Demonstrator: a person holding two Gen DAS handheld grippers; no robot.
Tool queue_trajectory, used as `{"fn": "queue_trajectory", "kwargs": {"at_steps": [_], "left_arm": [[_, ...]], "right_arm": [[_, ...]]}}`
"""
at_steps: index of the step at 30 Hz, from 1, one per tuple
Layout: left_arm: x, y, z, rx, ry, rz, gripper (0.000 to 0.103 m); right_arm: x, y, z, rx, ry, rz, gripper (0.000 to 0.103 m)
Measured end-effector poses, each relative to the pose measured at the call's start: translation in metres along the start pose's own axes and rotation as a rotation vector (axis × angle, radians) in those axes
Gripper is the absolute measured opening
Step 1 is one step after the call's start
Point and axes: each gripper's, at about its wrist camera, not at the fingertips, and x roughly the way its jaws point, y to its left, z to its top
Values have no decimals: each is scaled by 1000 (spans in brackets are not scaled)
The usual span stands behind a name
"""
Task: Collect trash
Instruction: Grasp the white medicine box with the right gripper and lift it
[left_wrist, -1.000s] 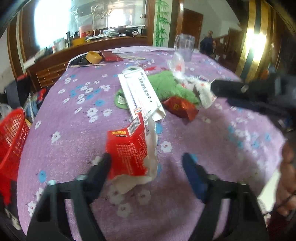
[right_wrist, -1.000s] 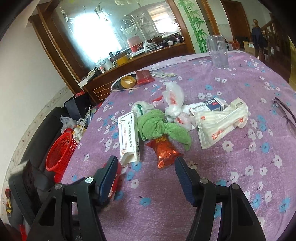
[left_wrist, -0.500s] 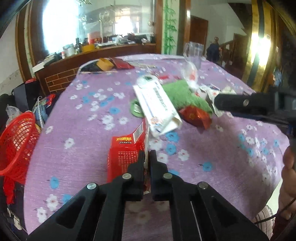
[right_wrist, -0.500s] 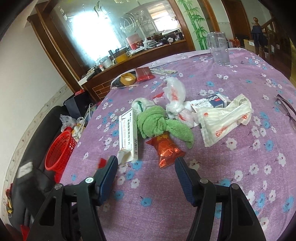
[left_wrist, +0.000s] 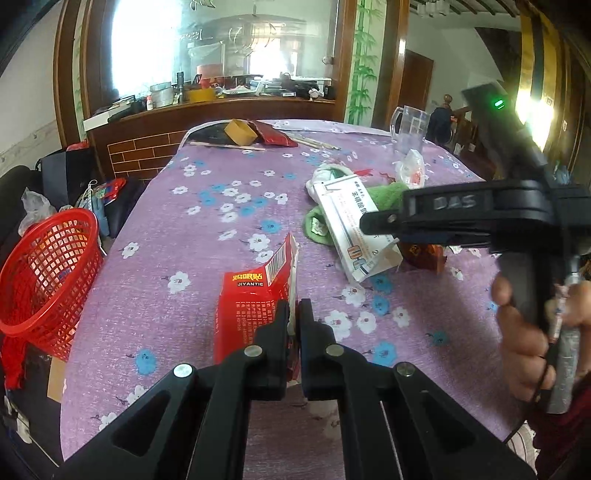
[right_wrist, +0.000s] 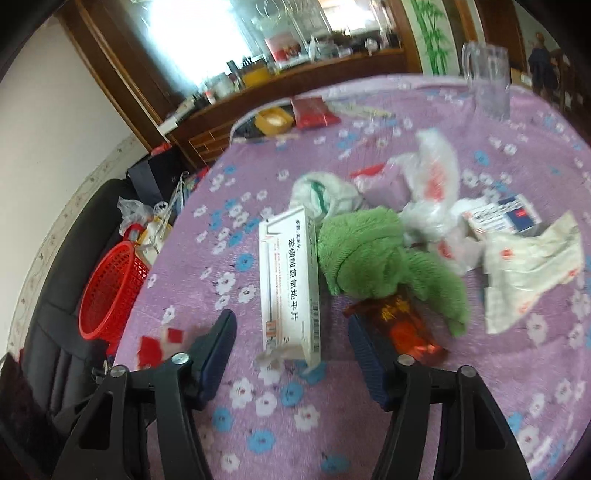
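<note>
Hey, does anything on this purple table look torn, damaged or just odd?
Yes. The red packet pinched in the left gripper is torn open, white lining showing. The white medicine box has a ragged, opened near end. A green cloth lies bunched among the litter.

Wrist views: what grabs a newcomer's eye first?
The left gripper, clamped shut on a red packet at the near edge of the purple floral tablecloth. Next, the right gripper, whose jaws have just been closing, straddles the near end of a long white medicine box without pressing it, beside a green cloth. Off the table's left edge sits a red mesh basket.
</note>
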Motion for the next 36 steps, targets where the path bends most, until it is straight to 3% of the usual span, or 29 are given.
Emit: {"fn": "queue_trajectory", "kwargs": {"at_steps": [3,4,5,10,20,31,36], "left_arm": [[1,2,0,-2,0,-1,5],[1,2,0,-1,2,-2,5],[1,2,0,-2,1,-2,5],[1,2,-1,-2,0,1,5],[-2,-11,-1,15,-29,2,5],[-15,-21,2,29,-54,5,5],[-16,-21,1,26,-55,16,5]], "right_arm": [[16,-3,1,16,28,3,49],[19,-3,0,17,38,8,36],[21,-3,-2,22,42,19,31],[0,1,-14,3,-23,51,19],[-58,1,-52,-42,-163,-16,18],[-75,0,-62,-45,-177,-7,18],[-76,3,-69,-66,-180,-43,18]]}}
